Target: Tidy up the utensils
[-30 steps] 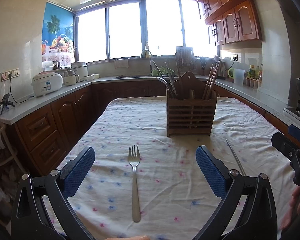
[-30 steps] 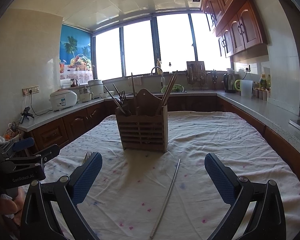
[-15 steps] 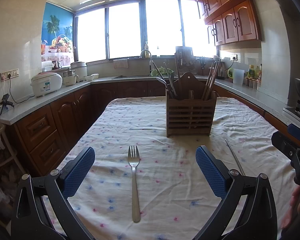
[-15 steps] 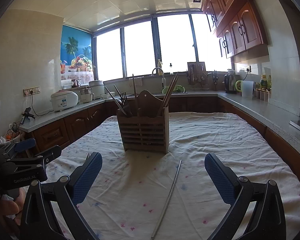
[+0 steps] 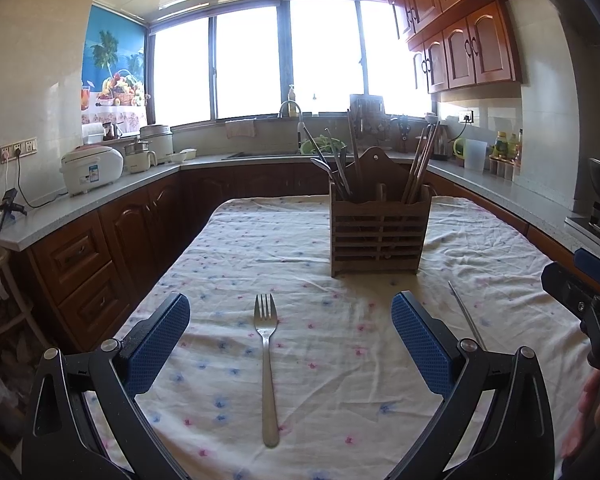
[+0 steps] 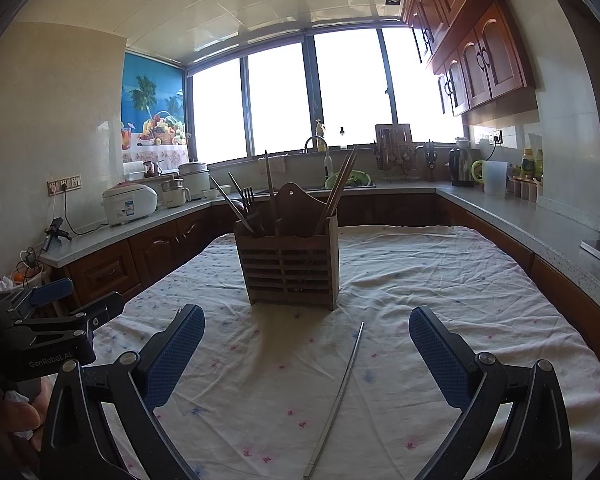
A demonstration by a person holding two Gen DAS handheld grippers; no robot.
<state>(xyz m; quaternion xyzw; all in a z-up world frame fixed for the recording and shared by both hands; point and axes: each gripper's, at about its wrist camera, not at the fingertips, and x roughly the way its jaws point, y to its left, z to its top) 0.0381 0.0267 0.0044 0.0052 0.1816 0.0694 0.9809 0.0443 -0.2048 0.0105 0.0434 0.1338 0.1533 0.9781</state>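
Note:
A metal fork [image 5: 266, 364] lies on the flowered tablecloth, tines pointing away, between the blue pads of my open left gripper [image 5: 292, 340]. A metal chopstick [image 6: 340, 392] lies on the cloth between the pads of my open right gripper [image 6: 306, 344]; it also shows at the right of the left wrist view [image 5: 466, 316]. A wooden slatted utensil holder [image 5: 376, 232] [image 6: 290, 264] stands upright beyond both, holding chopsticks, a fork and other utensils. Both grippers are empty and hover above the cloth.
The table [image 6: 440, 280] is ringed by grey counters over dark wood cabinets. A rice cooker [image 5: 92, 168] and pots stand on the left counter, a sink under the window, a jug and bottles [image 6: 496, 176] at right. The left gripper's body shows in the right wrist view [image 6: 52, 336].
The right gripper has tilted up slightly, so the holder sits lower in its view. The left gripper has barely moved. Fork and chopstick lie where they were.

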